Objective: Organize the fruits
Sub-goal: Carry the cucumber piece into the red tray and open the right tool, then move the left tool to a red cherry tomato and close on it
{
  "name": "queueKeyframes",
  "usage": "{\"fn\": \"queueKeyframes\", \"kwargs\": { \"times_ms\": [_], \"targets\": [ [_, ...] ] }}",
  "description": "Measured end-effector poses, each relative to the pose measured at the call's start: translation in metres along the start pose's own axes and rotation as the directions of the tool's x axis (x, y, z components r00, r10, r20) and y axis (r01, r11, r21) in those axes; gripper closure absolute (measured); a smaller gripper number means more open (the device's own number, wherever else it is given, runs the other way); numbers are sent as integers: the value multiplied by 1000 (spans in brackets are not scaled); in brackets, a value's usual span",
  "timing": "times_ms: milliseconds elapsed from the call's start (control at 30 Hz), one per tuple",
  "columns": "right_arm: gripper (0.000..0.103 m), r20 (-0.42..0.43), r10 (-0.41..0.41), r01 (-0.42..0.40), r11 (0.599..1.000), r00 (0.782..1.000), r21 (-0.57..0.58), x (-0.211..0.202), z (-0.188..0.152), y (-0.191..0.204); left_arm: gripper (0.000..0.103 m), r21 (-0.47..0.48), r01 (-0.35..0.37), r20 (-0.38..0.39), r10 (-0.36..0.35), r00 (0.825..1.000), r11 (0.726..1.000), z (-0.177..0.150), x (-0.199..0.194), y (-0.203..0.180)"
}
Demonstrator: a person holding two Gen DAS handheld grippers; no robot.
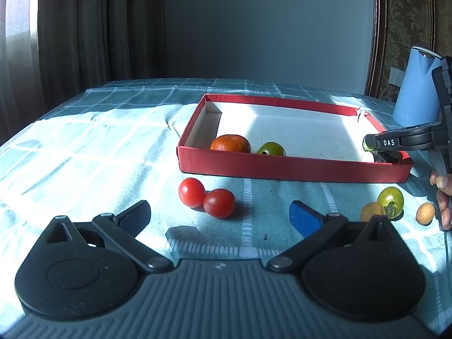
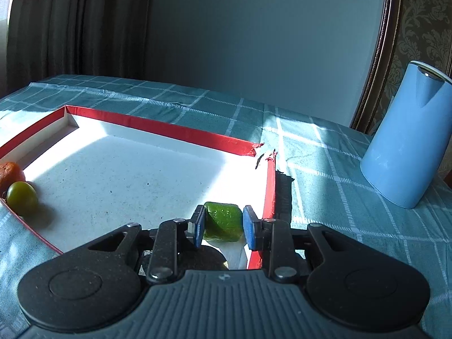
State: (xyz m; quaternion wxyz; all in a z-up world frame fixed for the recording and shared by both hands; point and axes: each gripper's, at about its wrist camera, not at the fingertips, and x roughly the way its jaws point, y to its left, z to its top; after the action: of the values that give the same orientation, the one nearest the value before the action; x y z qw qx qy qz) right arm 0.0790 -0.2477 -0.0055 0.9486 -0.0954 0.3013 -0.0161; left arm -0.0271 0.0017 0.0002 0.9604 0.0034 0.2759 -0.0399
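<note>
Fruit held: one green piece [image 2: 223, 223], glossy and blunt-ended, pinched between the blue pads [image 2: 250, 227] of the right gripper [image 2: 223, 227], which hangs over the near right corner of the red box [image 2: 169, 130] — low inside the rim, presumably so the fruit can be set down rather than dropped.

Fruit in the box, two: one orange [image 1: 231, 143] and one green tomato [image 1: 271, 149], side by side against the near wall at the left end, leaving the white floor open for more. A pale object under the right gripper is too hidden to name.

Fruit on the checked cloth [image 1: 84, 152], five: two red tomatoes [image 1: 206, 200] touching each other just before the box; one more green tomato [image 1: 390, 201] with two small tan fruits [image 1: 372, 212] beside it, near the right.

Left gripper [image 1: 220, 216]: jaws spread wide, holding nothing, aimed at the red pair — likely the next pick.

Other: one blue jug [image 2: 406, 152], upright, well apart from the box.
</note>
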Motion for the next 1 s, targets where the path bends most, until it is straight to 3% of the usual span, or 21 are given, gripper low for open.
{"fn": "queueKeyframes", "kwargs": {
  "times_ms": [167, 233, 300, 367, 433, 600, 800, 1000],
  "targets": [
    [74, 21, -11, 10, 999, 1000, 44, -11, -1, -8, 0, -1, -3, -5, 3, 1000, 1000, 0, 1, 0],
    [67, 66, -14, 7, 996, 998, 93, -27, -1, -17, 0, -3, -4, -6, 3, 1000, 1000, 0, 1, 1],
    [28, 117, -21, 4, 989, 993, 148, -47, -3, -26, 0, -5, -3, -8, 3, 1000, 1000, 0, 1, 1],
    [17, 178, -27, -6, 983, 984, 184, -70, -11, -32, 0, -13, 1, -1, -1, 1000, 1000, 0, -1, 4],
    [17, 219, 2, -49, 976, 976, 213, -94, -23, -37, 0, -26, 25, 29, -25, 999, 999, -1, -10, 10],
    [17, 227, 117, -177, 948, 967, 266, -121, -66, -47, 0, 30, 69, 89, -72, 993, 997, -10, -34, 30],
    [17, 200, 192, -249, 916, 961, 315, -116, -89, -48, 0, 30, 5, 71, -7, 997, 1000, -3, -30, 43],
    [17, 211, 213, -270, 917, 954, 295, -119, -91, -44, 18, 17, 46, 20, -46, 999, 999, 8, -14, 32]
  ]
}}
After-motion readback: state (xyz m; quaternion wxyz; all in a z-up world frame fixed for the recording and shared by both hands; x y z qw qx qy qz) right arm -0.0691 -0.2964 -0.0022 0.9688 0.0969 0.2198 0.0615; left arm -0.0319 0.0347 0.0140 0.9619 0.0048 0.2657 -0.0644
